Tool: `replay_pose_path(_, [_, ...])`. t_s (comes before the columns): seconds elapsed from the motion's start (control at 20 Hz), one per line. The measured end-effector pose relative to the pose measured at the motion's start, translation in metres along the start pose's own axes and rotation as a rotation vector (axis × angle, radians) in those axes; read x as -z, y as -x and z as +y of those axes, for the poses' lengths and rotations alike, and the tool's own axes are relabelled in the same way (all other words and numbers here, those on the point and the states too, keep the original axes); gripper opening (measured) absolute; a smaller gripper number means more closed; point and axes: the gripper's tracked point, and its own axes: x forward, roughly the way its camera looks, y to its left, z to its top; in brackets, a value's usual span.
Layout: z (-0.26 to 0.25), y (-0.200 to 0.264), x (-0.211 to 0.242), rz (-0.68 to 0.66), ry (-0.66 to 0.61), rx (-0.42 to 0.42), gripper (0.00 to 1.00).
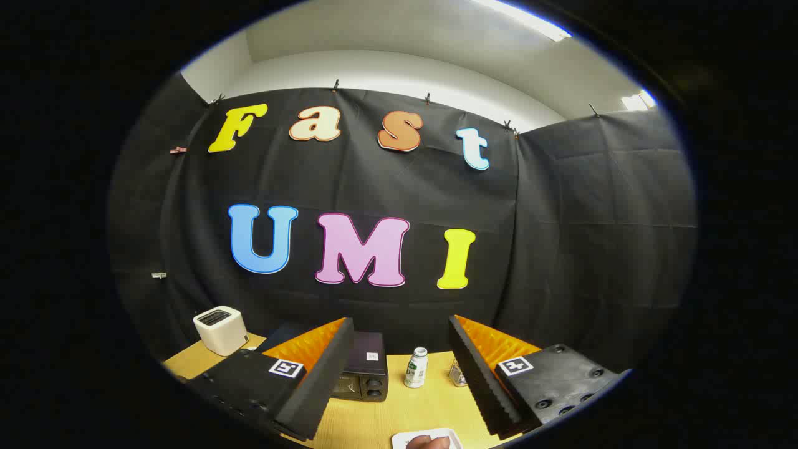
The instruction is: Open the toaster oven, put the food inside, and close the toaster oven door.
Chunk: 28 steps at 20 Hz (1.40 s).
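Observation:
The dark toaster oven (365, 371) stands on the wooden table (399, 415), partly hidden behind my left finger (312, 380); its control knobs face me and its door looks closed. A white plate (430, 439) with a brownish piece of food (427, 442) lies near the table's front, between my fingers and below them. My gripper (399, 383) is held high above the table, open wide, with nothing between its fingers.
A white pop-up toaster (220, 330) sits at the table's far left corner. A small white bottle (416, 367) and a small metallic can (458, 373) stand right of the oven, beyond the fingers. Black cloth walls close the booth behind and to the right.

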Motion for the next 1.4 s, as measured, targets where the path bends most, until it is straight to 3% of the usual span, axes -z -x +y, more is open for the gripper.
replay_pose_path(1.0, [0.002, 0.002, 0.002, 0.018, -0.016, 0.018, 0.97])
replay_pose_path(1.4, [0.065, -0.019, 0.014, 0.044, -0.081, -0.054, 0.97])
